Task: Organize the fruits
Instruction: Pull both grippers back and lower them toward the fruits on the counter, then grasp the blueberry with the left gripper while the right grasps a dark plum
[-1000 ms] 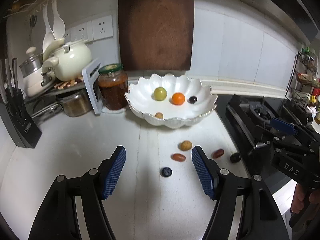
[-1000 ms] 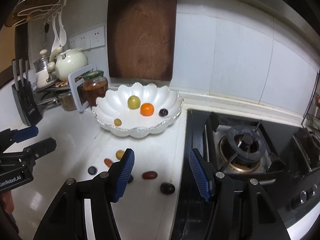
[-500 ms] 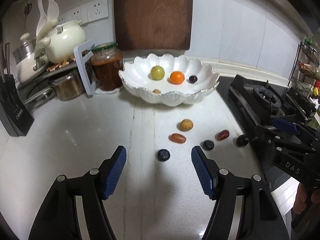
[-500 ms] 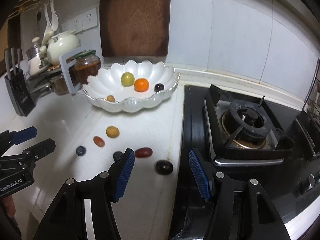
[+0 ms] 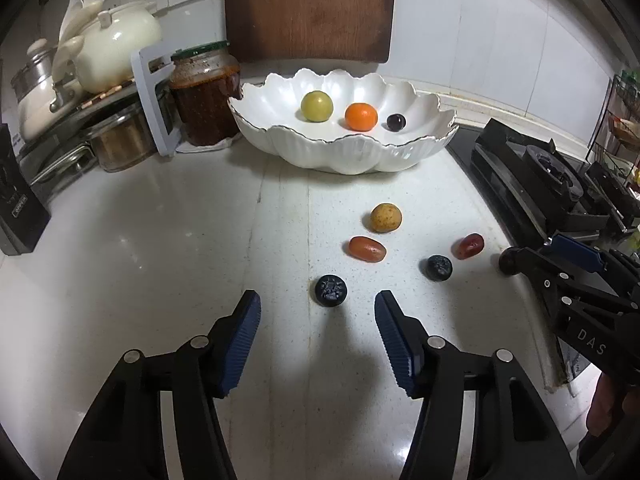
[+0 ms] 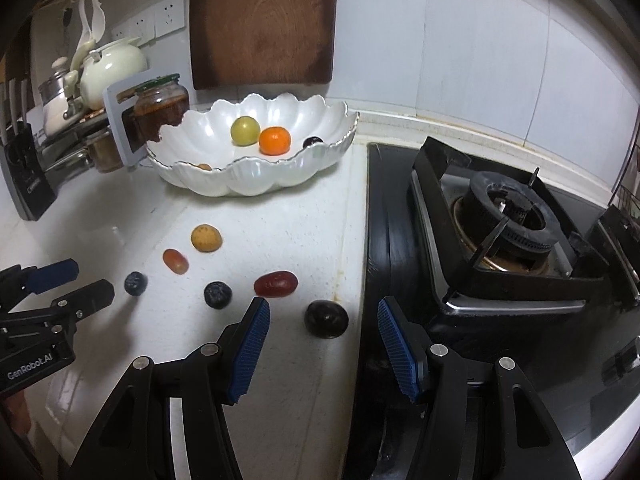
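A white scalloped bowl [image 5: 344, 156] [image 6: 248, 184] holds a green fruit [image 5: 316, 106], an orange [image 5: 361, 116] and a dark grape [image 5: 396, 121]. Loose on the counter lie a yellow-brown fruit [image 5: 385, 218], a red grape tomato [image 5: 367, 248], a second red one [image 5: 469, 245], two blueberries [image 5: 330, 290] [image 5: 439, 267] and a dark plum [image 6: 325, 318]. My left gripper [image 5: 316, 320] is open, just short of the near blueberry. My right gripper [image 6: 322, 328] is open, low over the counter with the dark plum between its fingertips.
A gas stove [image 6: 500, 232] fills the right side, its edge right beside the plum. A jar [image 5: 206, 94], pots, a teapot [image 5: 116, 52] and a knife block [image 5: 16, 200] stand at the left back. A wooden board [image 5: 308, 8] leans on the wall.
Both grippers have dropped lower and moved forward toward the loose fruit. The near blueberry now sits just ahead of my left fingers, the dark plum between my right ones. Both stay open.
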Action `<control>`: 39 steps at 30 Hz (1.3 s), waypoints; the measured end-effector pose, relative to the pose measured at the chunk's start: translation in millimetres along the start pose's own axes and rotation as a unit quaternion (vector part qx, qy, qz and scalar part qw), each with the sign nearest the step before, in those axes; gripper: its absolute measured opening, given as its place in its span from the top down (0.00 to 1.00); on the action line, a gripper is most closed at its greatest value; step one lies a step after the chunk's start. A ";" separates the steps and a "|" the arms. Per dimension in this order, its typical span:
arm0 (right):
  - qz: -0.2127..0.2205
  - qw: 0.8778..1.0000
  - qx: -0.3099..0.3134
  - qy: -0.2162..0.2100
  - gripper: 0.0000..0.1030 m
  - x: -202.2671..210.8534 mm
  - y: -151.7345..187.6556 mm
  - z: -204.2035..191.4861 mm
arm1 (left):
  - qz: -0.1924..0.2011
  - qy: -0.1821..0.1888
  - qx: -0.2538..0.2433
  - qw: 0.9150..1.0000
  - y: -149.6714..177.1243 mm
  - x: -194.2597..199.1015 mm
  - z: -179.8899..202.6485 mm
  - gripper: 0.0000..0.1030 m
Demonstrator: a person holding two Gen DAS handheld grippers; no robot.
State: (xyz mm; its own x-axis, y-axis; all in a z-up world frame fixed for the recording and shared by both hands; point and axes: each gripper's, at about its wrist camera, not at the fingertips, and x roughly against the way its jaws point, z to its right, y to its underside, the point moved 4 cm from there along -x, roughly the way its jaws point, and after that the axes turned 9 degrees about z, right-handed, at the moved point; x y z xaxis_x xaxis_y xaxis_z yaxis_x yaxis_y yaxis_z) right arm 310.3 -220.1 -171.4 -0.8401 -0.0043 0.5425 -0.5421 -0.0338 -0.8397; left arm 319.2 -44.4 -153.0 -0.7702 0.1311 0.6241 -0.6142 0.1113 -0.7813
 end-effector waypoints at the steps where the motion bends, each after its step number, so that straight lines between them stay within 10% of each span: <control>1: -0.001 1.000 -0.001 0.001 0.44 -1.7 0.8 0.0 | -0.002 -0.001 -0.001 1.000 0.6 -2.6 0.7 0.44; 39: -0.031 1.000 0.002 -0.006 0.71 -30.8 9.7 0.2 | -0.043 0.013 -0.006 0.999 4.3 -39.6 7.2 0.78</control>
State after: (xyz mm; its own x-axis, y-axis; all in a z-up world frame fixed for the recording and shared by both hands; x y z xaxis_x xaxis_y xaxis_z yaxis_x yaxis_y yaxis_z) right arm 330.9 -220.6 -196.2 -0.8047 -0.0142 0.5936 -0.5928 -0.0381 -0.8045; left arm 345.9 -56.2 -181.1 -0.7094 0.1468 0.6893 -0.6758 0.1360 -0.7244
